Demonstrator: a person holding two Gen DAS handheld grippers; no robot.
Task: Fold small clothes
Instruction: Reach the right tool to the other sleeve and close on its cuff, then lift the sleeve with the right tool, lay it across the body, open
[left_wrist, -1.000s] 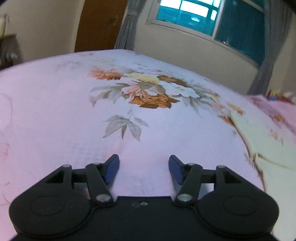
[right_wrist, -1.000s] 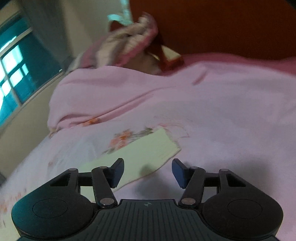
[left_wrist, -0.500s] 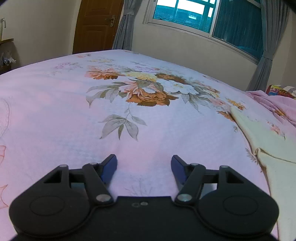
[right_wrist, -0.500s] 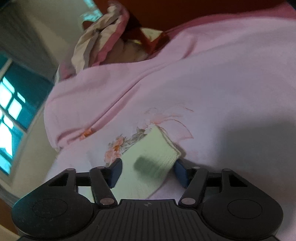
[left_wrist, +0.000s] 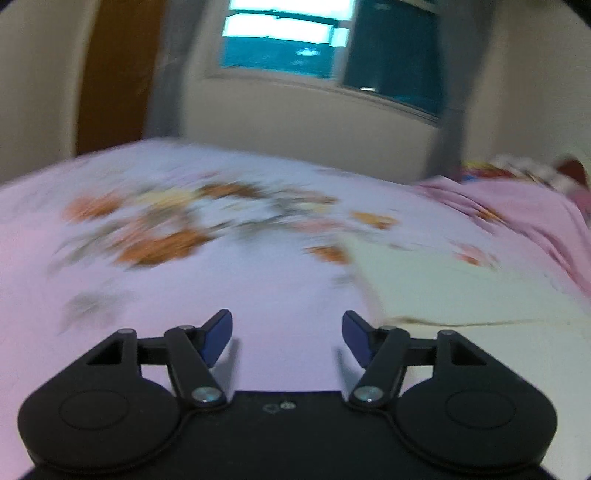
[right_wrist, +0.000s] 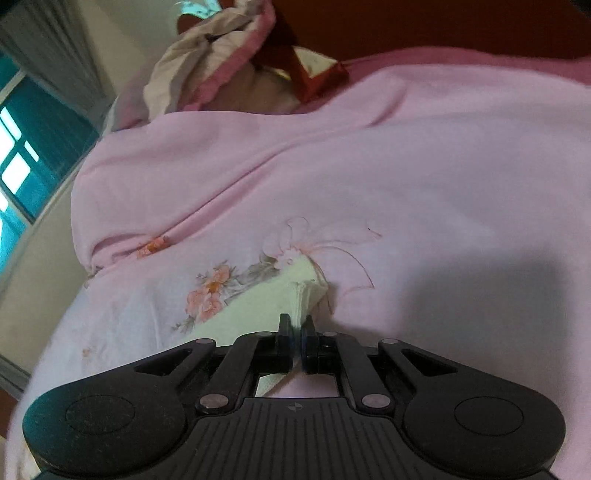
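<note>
No words, numbers or brand names can be read anywhere; only a tiny round mark sits on the right gripper's (right_wrist: 297, 334) black body, too small to make out.

A cloth (left_wrist: 461, 295) lay flat on the bed (left_wrist: 258, 295), right of its flower print (left_wrist: 177, 229); pillows (right_wrist: 221, 62) sat behind, by the headboard (right_wrist: 443, 26).

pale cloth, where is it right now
On the pink bedsheet: the pale cloth has its corner pinched in the right gripper, and lies right of the open left gripper.
</note>
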